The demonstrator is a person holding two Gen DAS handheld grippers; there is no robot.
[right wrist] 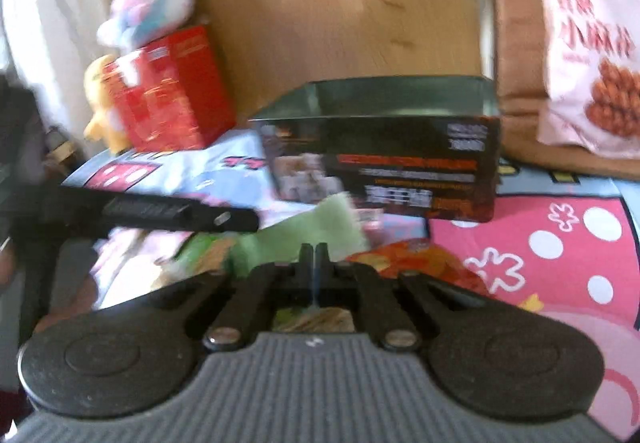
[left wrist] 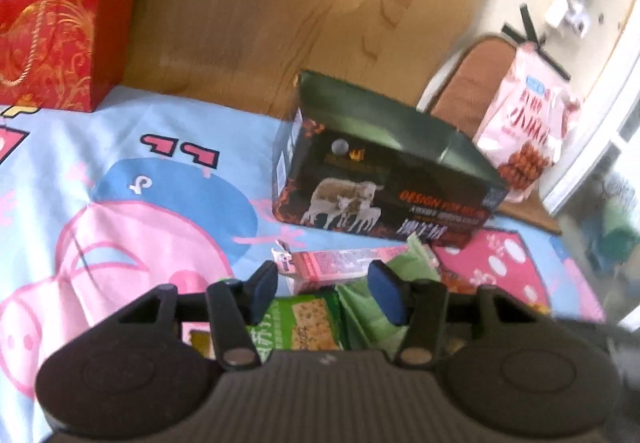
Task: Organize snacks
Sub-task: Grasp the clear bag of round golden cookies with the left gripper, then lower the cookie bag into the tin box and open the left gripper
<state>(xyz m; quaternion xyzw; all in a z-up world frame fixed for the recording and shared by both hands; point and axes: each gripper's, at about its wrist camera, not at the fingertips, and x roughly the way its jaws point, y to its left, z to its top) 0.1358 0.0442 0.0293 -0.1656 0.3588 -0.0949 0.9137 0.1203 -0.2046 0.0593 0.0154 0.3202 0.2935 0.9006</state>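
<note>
An open-topped black box (left wrist: 384,179) with a sheep picture stands on the cartoon blanket (left wrist: 120,203); it also shows in the right wrist view (right wrist: 384,167). Before it lie a pink snack bar (left wrist: 340,263), a green cracker packet (left wrist: 308,327) and a pale green packet (left wrist: 416,259). My left gripper (left wrist: 324,293) is open above the pink bar and green packet, holding nothing. My right gripper (right wrist: 315,255) is shut, its tips at the pale green packet (right wrist: 308,231); whether it grips the packet is unclear. An orange packet (right wrist: 416,263) lies to its right.
A red gift box (left wrist: 56,23) stands at the back left, with soft toys (right wrist: 148,7) beside it in the right wrist view. A pink snack bag (left wrist: 524,123) leans on a brown cushion (left wrist: 468,87) at the right. The left gripper's arm (right wrist: 160,215) crosses the right view.
</note>
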